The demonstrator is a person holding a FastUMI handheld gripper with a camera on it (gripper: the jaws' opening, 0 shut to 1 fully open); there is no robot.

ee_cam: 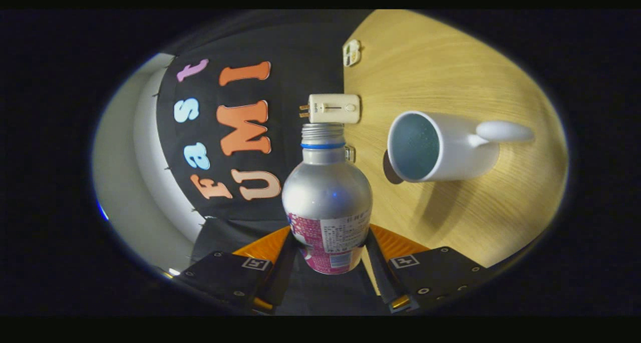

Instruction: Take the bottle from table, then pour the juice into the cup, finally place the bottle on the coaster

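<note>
The claw [328,255] pinches the silver bottle [326,198] by its labelled body, rolled sideways, its capless mouth not yet over the white cup [440,152] mid-bench [450,72], apparently readying the pour.

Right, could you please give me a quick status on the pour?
Hand-held gripper shut on bottle. Bottle uncapped, tipped sideways, mouth short of the white cup. Cream adapter just beyond the mouth.

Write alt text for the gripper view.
The gripper is shut on a capless silver bottle, tipped sideways, its open mouth not yet over the white cup on the wooden table.
</note>
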